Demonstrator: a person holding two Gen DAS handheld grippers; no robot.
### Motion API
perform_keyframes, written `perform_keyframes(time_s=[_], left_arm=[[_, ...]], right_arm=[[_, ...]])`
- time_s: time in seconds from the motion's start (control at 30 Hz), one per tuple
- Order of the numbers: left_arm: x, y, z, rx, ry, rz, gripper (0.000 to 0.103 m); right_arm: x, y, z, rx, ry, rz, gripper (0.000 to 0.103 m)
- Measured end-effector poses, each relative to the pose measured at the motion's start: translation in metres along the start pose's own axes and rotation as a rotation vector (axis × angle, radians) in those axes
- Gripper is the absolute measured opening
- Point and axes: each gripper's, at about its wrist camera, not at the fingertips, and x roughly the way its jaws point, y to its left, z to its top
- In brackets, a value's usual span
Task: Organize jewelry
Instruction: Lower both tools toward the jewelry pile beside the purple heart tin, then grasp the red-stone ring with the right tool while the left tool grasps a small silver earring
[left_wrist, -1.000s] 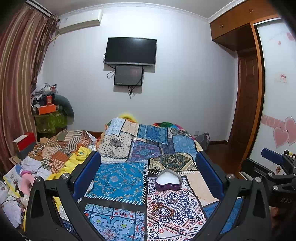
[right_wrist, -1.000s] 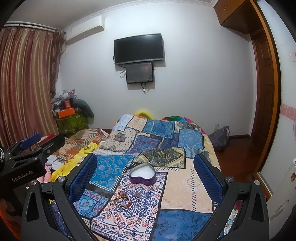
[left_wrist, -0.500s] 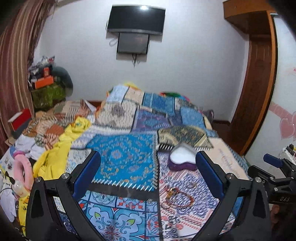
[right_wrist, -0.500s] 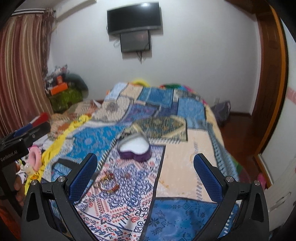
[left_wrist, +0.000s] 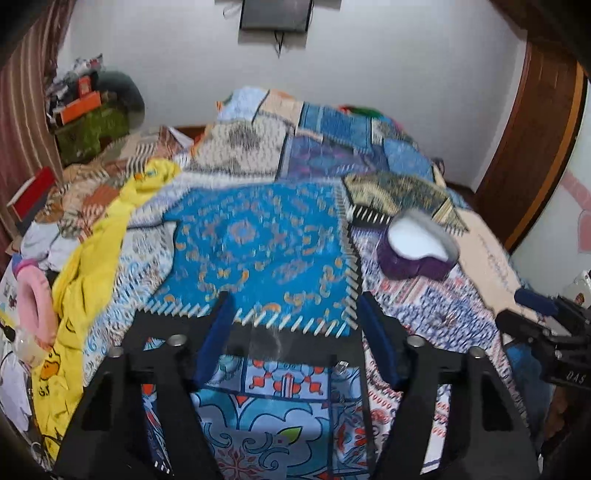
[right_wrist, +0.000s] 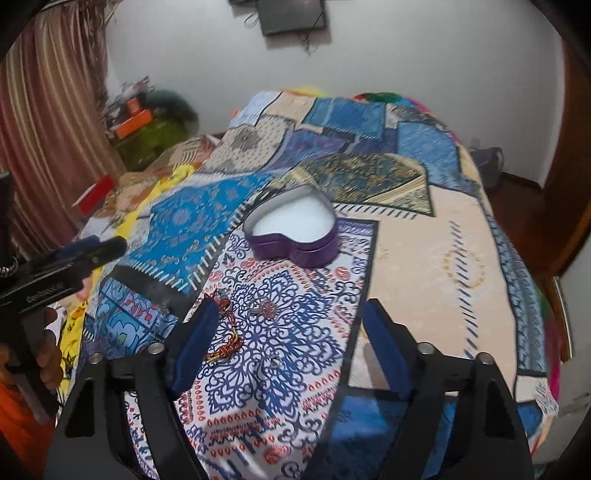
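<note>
An open purple heart-shaped box (right_wrist: 293, 229) with a white lining sits on the patchwork bedspread (right_wrist: 436, 258); it also shows in the left wrist view (left_wrist: 417, 249). Red and gold bracelets (right_wrist: 225, 341) lie by my right gripper's left finger. A small ring (right_wrist: 263, 306) and another small piece (right_wrist: 275, 362) lie between the fingers. My right gripper (right_wrist: 291, 349) is open and empty above the jewelry. My left gripper (left_wrist: 295, 343) is open and empty over the blue patch, left of the box.
Yellow cloth (left_wrist: 92, 266), a pink ring (left_wrist: 33, 295) and piled clothes lie along the bed's left side. A curtain (right_wrist: 48, 129) and cluttered shelf (left_wrist: 92, 118) stand at the left. A wooden door (left_wrist: 532, 147) is at the right.
Both grippers have tilted down and moved closer to the bed. Their fingers have narrowed somewhat but stay open. The box and jewelry have not moved.
</note>
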Motion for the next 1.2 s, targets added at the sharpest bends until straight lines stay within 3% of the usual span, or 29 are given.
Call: perform_keyframes(time_s=[0.13, 0.27, 0.47, 0.63, 0.73, 1.0, 1.1, 1.2], left_arm=[[0.016, -0.002, -0.008, 0.010, 0.064, -0.021, 0.053], [0.023, -0.011, -0.018, 0.042, 0.111, -0.072, 0.051], [0.032, -0.018, -0.031, 0.052, 0.170, -0.138, 0.040], [0.033, -0.026, -0.039, 0.073, 0.195, -0.166, 0.039], [0.033, -0.027, -0.041, 0.076, 0.200, -0.175, 0.036], [0.040, -0.022, -0.040, 0.048, 0.200, -0.161, 0.025], [0.042, -0.021, -0.040, 0.047, 0.199, -0.141, 0.010], [0.041, -0.019, -0.038, 0.030, 0.212, -0.172, 0.010]], right_arm=[[0.020, 0.003, 0.003, -0.027, 0.036, 0.023, 0.062], [0.041, 0.006, 0.004, -0.054, 0.096, 0.036, 0.045], [0.053, 0.011, 0.003, -0.081, 0.132, 0.054, 0.033], [0.058, 0.008, 0.001, -0.068, 0.157, 0.081, 0.028], [0.061, 0.005, 0.001, -0.055, 0.169, 0.097, 0.015], [0.059, 0.008, 0.001, -0.060, 0.156, 0.093, 0.012], [0.057, 0.008, 0.002, -0.058, 0.149, 0.095, 0.012], [0.053, 0.006, 0.004, -0.049, 0.131, 0.103, 0.012]])
